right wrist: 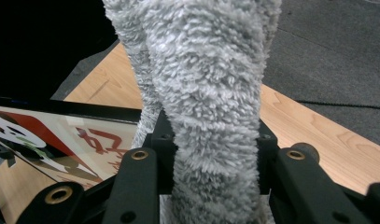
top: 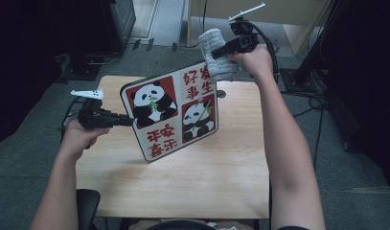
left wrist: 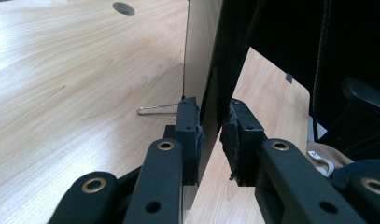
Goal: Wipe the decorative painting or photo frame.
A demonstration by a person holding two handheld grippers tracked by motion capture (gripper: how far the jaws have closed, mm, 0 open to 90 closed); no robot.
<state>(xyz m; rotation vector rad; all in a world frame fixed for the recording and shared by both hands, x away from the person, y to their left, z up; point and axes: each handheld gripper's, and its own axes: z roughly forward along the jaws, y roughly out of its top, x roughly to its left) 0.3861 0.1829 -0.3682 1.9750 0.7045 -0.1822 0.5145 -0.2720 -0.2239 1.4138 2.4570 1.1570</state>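
Fluffy grey cloth (top: 216, 53), panda-printed board (top: 173, 111)

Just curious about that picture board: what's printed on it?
The board shows two black-and-white pandas on red squares, plus red Chinese characters on cream, clearest in the high view.

好事发生, 平安喜乐 on panda board (top: 171, 112)

Bare table (top: 183, 187) before upright panda board (top: 171, 110).
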